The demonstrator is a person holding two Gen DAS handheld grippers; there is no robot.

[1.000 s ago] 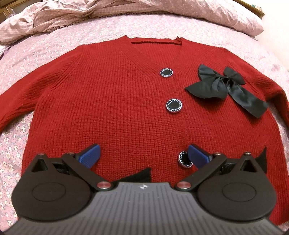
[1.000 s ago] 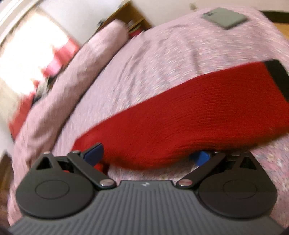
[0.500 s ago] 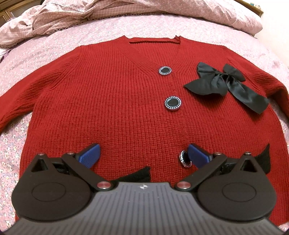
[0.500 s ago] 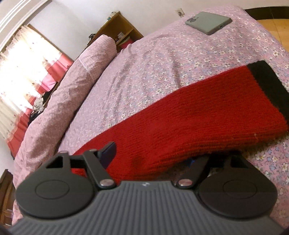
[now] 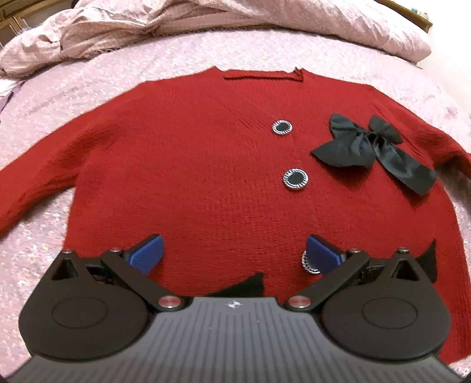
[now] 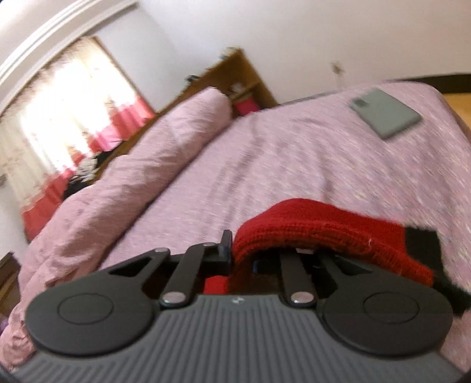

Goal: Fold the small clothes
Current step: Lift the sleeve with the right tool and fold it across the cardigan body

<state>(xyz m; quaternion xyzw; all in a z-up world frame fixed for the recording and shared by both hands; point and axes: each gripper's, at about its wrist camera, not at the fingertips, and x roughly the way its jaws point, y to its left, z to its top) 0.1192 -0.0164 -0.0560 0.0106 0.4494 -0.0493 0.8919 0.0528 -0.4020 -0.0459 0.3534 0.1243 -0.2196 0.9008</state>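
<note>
Red knit wool fills our left wrist view: the red knitted cardigan [image 5: 182, 165] lies flat, front up, on the pink floral bedspread [image 5: 35, 123], neckline away from us and its black-trimmed hem nearest the camera. At far left one sleeve runs out across the bedspread. Our left claw [image 5: 234, 254] hovers over the hem, spread wide with nothing between its blue pads [image 5: 147, 256]. Right of centre, the round black buttons with silver rims [image 5: 295, 178] run down the front, the lowest half hidden behind the right-hand pad. Further right a black satin bow [image 5: 368, 147] rests on the chest. Beyond the neckline lies a rumpled pink duvet [image 5: 206, 20].

In our right wrist view, which is blurred, bright curtains with a pink lower band [image 6: 73, 117] sit at far left, then the rolled duvet, then a wooden shelf unit [image 6: 235, 76] by the wall. Our right claw [image 6: 253, 259] is drawn narrow and grips the cardigan's red sleeve with a black cuff [image 6: 323, 232], which is lifted off the bedspread and drapes over the right-hand finger, cuff pointing right. At far right a flat grey phone [image 6: 385, 113] lies on the bed.
</note>
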